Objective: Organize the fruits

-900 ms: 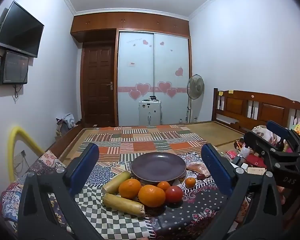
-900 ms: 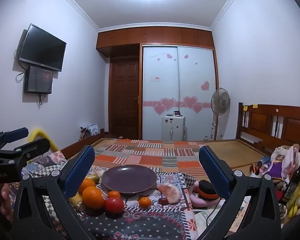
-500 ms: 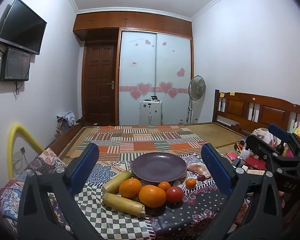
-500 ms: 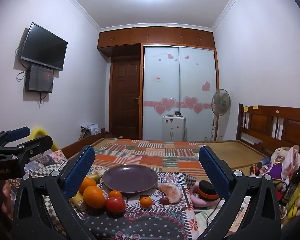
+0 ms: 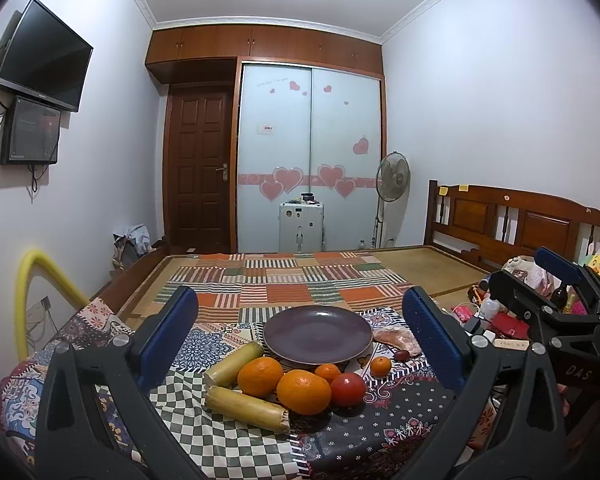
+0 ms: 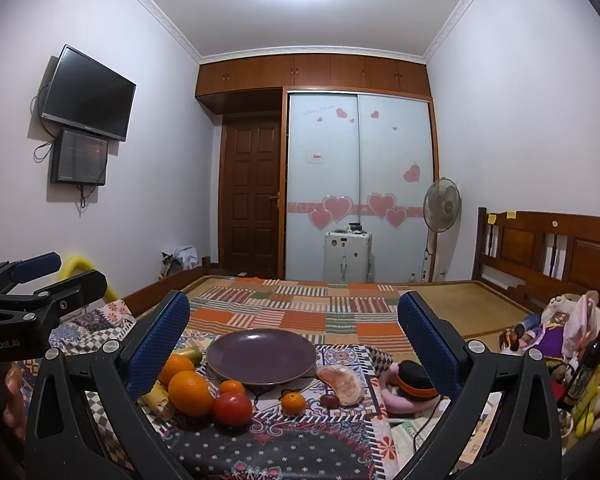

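Both jaws wide open and empty, left gripper [image 5: 298,334] and right gripper [image 6: 294,338] barely shifted since a second ago, fruits [image 5: 300,384] untouched at plate's [image 5: 317,334] 6 o'clock, nothing organized yet.

Purple plate [image 5: 317,334] empty, flat on patterned cloth, centred ahead of left jaws. Nearer jaws: two large oranges [image 5: 303,392] side by side, red tomato [image 5: 348,389] right of them, two small mandarins [image 5: 380,366] near plate rim. Two yellowish cane pieces [image 5: 247,402] lie left. Peeled citrus segment [image 5: 396,338] right of plate.
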Available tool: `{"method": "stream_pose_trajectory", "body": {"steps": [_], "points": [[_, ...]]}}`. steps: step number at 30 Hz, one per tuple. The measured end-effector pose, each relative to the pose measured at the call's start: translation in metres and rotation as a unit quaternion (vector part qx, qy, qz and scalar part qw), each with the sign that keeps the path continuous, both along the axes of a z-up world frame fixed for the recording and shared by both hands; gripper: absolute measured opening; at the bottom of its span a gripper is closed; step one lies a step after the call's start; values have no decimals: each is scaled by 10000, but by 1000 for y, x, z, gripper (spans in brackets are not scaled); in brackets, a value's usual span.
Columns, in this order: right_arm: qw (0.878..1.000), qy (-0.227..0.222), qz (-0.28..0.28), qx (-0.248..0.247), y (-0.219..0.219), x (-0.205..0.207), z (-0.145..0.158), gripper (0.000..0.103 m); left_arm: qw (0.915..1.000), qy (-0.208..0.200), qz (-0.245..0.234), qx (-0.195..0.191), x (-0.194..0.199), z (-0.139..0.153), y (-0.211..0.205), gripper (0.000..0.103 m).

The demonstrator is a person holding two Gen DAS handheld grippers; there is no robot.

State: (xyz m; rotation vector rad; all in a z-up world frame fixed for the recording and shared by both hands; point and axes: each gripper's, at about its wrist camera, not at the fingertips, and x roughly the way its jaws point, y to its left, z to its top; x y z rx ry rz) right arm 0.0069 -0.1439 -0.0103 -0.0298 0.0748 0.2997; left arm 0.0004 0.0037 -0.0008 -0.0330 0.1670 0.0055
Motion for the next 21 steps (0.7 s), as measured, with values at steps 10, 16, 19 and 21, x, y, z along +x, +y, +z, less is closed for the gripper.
{"method": "stream_pose_trajectory", "body": {"steps": [10,16,19,21], "points": [[10000,2,28,37,-1,-1,2,103,10000,-6,1,12,0,0,-1,103],[9999,-2,47,91,-2,-2,3,103,10000,-37,8,42,-1,0,-3,103],[9999,4,65,120,-3,-1,3,103,10000,-33,6,55,-1,0,-3,103],[9999,0,73,131,-4,-1,4,103,10000,-38,10,68,-2,0,-4,103]]}}
